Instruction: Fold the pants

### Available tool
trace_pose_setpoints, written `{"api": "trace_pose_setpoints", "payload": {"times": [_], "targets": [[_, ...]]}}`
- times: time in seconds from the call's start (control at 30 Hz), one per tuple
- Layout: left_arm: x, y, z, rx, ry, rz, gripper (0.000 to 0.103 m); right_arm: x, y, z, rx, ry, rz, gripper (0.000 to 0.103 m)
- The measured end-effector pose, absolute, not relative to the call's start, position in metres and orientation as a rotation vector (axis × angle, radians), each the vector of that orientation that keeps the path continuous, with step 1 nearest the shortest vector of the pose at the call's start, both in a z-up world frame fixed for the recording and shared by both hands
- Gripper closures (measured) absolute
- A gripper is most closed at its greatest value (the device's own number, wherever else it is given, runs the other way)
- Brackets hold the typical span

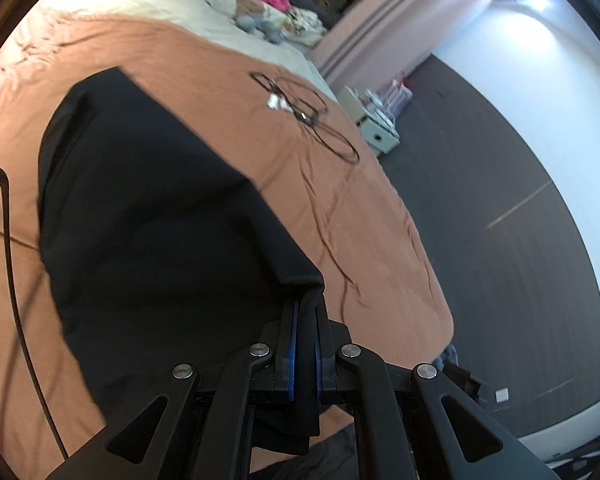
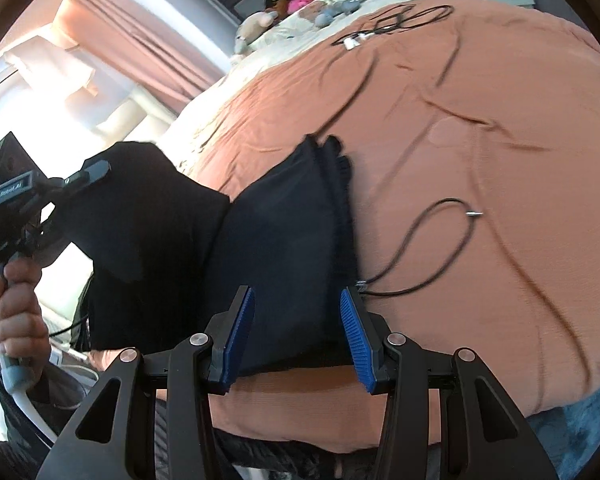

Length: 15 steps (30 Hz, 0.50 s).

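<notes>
Left wrist view: left gripper [image 1: 305, 312], angled downward, pads clamped on a corner of the black pants [image 1: 148, 216] spread over the orange bedspread [image 1: 340, 184]. Right wrist view: right gripper [image 2: 298, 328] tilted downward, jaws parted, gripping nothing; person's hand [image 2: 14, 304] grasps the other gripper's handle.

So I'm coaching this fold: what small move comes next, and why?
Probably carry the left gripper across and lay its pinched end of the black fabric pants over the flat part: that end hangs lifted, and the right gripper fingers are open.
</notes>
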<state>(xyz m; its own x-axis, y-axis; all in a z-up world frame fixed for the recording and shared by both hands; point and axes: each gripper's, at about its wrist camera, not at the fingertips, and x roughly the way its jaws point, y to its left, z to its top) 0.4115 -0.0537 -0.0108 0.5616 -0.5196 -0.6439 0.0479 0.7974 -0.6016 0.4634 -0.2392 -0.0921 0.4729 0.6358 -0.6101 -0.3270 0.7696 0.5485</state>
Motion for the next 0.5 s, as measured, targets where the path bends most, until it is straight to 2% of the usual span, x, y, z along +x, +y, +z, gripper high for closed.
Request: {"api": "trace_pose_setpoints", "payload": {"times": [0.5], "targets": [[0.380,-0.130,-0.086,-0.544,1.129,-0.448,0.097,0.442,-0.291,-0.095,0.438,0.922,0.550,0.060]]}}
